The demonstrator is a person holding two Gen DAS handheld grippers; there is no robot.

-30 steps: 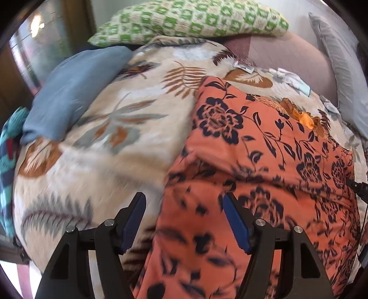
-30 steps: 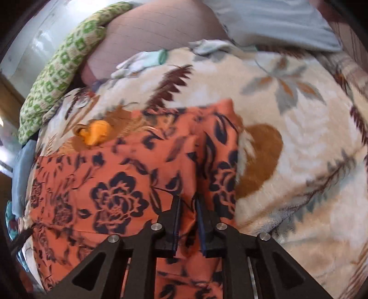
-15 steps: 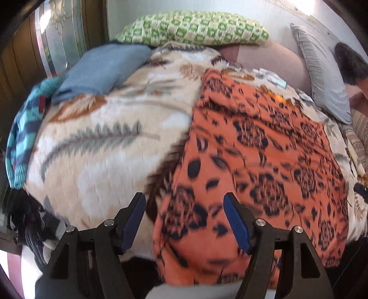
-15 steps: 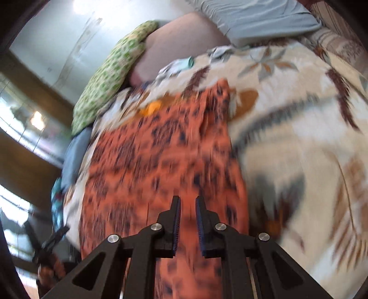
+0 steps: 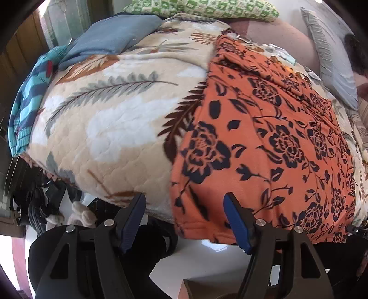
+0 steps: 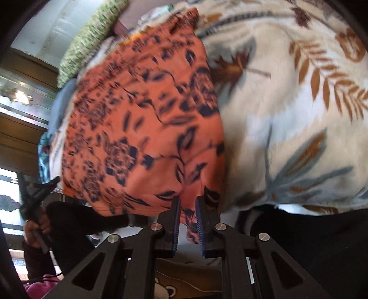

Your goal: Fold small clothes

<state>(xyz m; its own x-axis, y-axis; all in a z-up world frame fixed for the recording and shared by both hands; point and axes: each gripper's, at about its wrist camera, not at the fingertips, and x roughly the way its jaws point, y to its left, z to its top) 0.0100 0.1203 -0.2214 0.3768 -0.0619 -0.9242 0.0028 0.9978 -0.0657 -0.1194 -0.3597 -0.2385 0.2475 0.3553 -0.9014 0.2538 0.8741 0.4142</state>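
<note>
An orange garment with dark blue flowers lies spread flat on the bed, its near hem hanging over the bed's front edge. My left gripper is open and empty, just in front of the hem's left corner. In the right wrist view the same garment fills the left half. My right gripper is shut on the garment's near right corner, with cloth hanging between the pads.
A cream leaf-print blanket covers the bed. A blue folded cloth, a striped teal garment, a green checked pillow and a grey pillow lie around it. The left gripper shows at the right wrist view's left edge.
Both grippers have drawn back toward the bed's front edge. The garment has been pulled flat, its hem now hanging over the edge. The right gripper has stayed shut on the corner.
</note>
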